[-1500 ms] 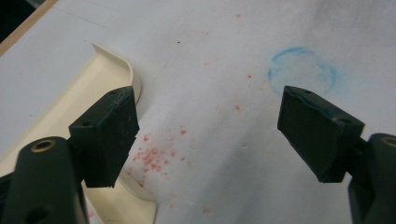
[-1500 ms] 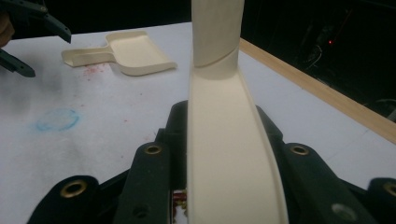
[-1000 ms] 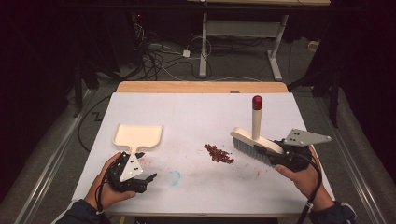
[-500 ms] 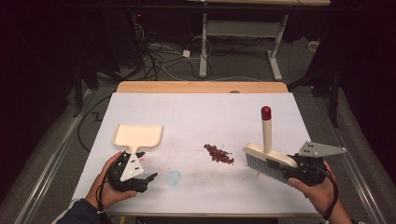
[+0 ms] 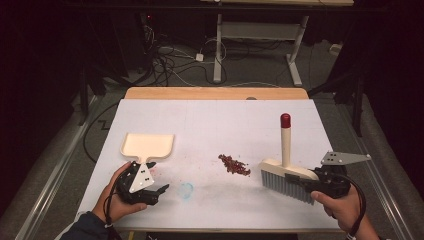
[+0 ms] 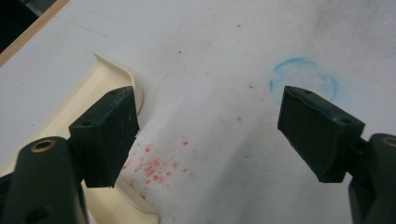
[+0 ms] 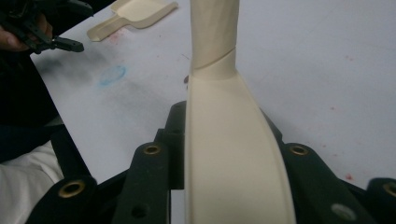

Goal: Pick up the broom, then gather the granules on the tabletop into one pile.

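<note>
Dustpan (image 5: 148, 146), cream plastic, lies flat on the left part of the white desk (image 5: 215, 120) with its short handle pointing toward the near edge. Just near of that handle, the left hand-held gripper (image 5: 159, 191) sits in the person's left hand (image 5: 116, 201), low over the desk, jaws spread wide with nothing between them. In the left gripper view the left hand-held gripper (image 6: 205, 135) has one jaw over the edge of the dustpan (image 6: 100, 100) and the other beside a faint blue ring (image 6: 303, 77) drawn on the desk (image 6: 210, 32), with pale red specks (image 6: 154, 165) scattered between them. From above, the blue ring (image 5: 186, 190) lies just right of that gripper. Farther right, around the middle of the desk, a small pile of dark red crumbs (image 5: 234, 165) lies loose. Right of the pile and apart from it stands a hand brush (image 5: 286, 172), cream body, grey bristles down at the desk, its handle upright with a red tip. The right hand-held gripper (image 5: 320, 181), held in the right hand (image 5: 345, 210) at the near right, is closed on the right end of the brush body. The right gripper view shows the brush (image 7: 224, 140) clamped between the jaws, and the dustpan (image 7: 135, 14) far off at upper left
</note>
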`<state>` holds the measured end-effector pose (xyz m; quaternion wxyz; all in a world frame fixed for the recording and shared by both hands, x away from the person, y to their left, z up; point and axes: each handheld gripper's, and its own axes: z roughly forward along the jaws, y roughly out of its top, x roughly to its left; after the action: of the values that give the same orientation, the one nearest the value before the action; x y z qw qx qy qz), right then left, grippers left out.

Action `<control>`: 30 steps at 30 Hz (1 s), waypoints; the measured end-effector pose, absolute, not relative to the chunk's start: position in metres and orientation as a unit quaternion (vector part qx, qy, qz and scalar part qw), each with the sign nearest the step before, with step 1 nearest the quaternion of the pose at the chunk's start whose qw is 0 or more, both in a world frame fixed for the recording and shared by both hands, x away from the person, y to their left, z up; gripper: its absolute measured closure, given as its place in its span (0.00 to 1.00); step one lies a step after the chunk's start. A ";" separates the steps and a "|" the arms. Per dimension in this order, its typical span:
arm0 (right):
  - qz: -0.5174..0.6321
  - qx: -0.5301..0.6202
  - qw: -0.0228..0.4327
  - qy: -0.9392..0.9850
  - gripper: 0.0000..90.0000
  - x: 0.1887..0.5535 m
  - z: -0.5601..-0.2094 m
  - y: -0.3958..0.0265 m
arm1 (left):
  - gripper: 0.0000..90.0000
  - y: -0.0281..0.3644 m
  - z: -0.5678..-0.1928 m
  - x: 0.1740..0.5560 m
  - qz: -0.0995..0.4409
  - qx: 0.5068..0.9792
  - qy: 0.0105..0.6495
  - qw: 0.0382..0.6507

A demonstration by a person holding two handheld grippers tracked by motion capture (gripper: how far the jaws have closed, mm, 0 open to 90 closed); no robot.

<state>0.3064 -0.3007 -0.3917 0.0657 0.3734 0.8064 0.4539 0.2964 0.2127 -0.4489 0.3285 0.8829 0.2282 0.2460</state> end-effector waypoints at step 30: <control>0.372 0.425 0.186 0.804 0.37 0.385 -0.426 -0.319 | 0.23 0.209 -0.450 0.297 0.248 0.887 0.233 0.312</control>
<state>0.3850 -0.3190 -0.4264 0.1858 0.4253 0.8038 0.3722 0.2975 0.2092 -0.4504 0.3118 0.8873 0.2328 0.2475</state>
